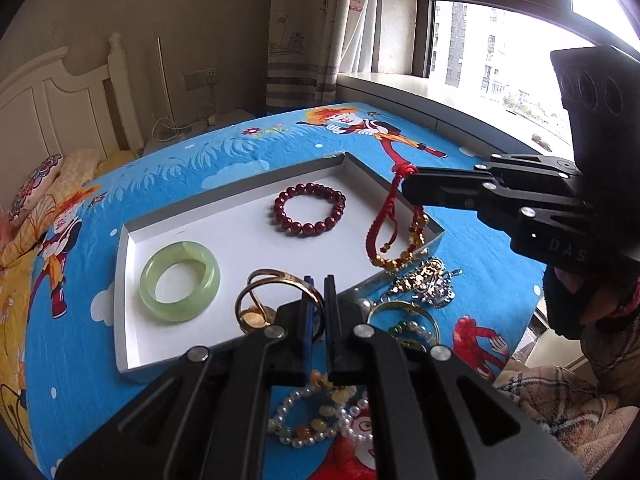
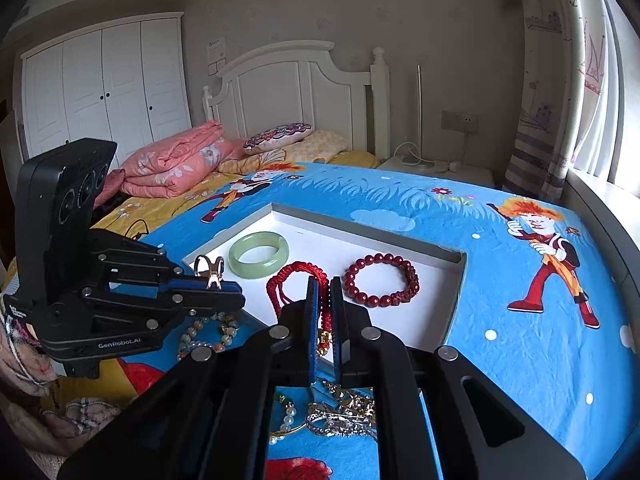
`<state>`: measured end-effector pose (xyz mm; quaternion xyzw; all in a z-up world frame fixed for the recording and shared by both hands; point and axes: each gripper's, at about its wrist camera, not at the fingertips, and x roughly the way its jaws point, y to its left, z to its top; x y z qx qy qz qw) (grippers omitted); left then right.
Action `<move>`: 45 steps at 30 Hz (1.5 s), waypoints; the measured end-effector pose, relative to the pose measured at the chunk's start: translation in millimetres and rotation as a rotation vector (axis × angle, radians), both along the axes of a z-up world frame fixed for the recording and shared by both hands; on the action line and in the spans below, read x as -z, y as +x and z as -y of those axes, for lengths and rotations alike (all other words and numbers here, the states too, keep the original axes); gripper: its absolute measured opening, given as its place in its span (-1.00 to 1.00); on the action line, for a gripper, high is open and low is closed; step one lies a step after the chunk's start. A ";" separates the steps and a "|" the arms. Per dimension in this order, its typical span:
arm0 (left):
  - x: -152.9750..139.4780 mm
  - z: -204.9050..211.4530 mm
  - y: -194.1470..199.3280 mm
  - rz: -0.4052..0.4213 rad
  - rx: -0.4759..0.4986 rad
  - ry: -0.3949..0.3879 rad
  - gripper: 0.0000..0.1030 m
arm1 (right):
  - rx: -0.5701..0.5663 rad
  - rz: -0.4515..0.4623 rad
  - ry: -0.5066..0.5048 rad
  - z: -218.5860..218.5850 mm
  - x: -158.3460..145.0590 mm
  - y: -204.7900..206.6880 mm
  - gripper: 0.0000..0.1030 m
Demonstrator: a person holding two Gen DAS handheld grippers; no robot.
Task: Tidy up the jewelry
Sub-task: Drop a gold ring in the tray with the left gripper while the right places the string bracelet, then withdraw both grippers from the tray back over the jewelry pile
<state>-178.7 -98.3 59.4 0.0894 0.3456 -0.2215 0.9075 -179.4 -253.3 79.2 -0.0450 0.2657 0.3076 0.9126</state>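
Over the white tray (image 1: 132, 344), left tool (image 1: 319, 286) pinching gold bangle (image 1: 256, 280), right tool (image 2: 325, 285) clamping red cord bracelet (image 2: 288, 280)

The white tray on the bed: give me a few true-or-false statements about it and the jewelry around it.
1. The green bangle lies inside the white tray. True.
2. The dark red bead bracelet lies outside the tray on the sheet. False: it rests inside the tray.
3. The right gripper holds a red cord bracelet. True.
4. The left gripper has its jaws wide open and empty. False: they are shut on a gold bangle.
5. A pearl bracelet lies on the blue sheet. True.
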 end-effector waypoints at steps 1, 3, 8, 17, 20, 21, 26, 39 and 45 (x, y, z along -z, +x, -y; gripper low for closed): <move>-2.8 -1.6 7.3 -0.005 0.001 0.003 -0.91 | 0.001 -0.003 -0.004 -2.4 -0.2 3.1 -0.86; -7.5 -5.5 23.6 -0.017 -0.001 0.006 -0.91 | 0.001 -0.009 -0.009 -6.3 -0.2 9.1 -0.86; -13.4 -9.1 66.5 -0.055 -0.004 0.034 -0.91 | 0.010 -0.033 -0.031 -18.2 3.9 25.7 -0.86; 14.6 13.6 138.0 -0.177 0.010 0.211 -0.91 | 0.044 -0.218 -0.011 -17.7 31.6 70.7 -0.86; 30.0 23.5 153.3 -0.241 0.029 0.271 -0.84 | 0.054 -0.271 -0.003 -17.4 39.6 82.6 -0.85; 33.8 27.4 156.4 -0.255 0.037 0.293 -0.74 | 0.063 -0.279 0.000 -16.8 41.1 86.3 -0.84; 36.1 34.0 162.1 -0.245 0.025 0.337 -0.07 | 0.115 -0.287 -0.025 -10.0 49.3 92.7 -0.29; 24.0 27.5 149.7 -0.229 0.035 0.341 0.56 | 0.167 -0.201 -0.005 12.6 39.1 81.9 0.17; 8.5 13.7 129.2 -0.194 0.035 0.288 0.67 | 0.161 -0.184 0.025 17.0 38.6 70.5 0.17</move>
